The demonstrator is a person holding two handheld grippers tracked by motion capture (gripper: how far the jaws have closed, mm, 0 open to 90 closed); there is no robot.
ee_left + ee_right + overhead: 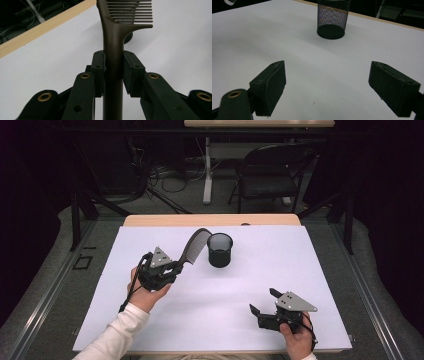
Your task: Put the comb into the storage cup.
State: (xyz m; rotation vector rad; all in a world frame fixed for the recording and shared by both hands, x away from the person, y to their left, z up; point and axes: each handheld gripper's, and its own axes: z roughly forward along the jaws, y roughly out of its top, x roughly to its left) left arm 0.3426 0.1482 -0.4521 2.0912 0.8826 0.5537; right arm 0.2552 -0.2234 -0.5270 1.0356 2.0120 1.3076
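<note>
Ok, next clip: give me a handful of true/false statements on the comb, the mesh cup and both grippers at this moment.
1. The left gripper is clamped on the comb by its handle. True.
2. The comb already stands inside the mesh cup. False: it is held beside the cup, with its teeth near the rim.
3. The right gripper holds a second comb. False: its jaws are open with nothing between them.
4. The mesh cup stands upright on the white sheet. True.
5. The mesh cup lies tipped on its side. False: it is upright, with its open end up.
</note>
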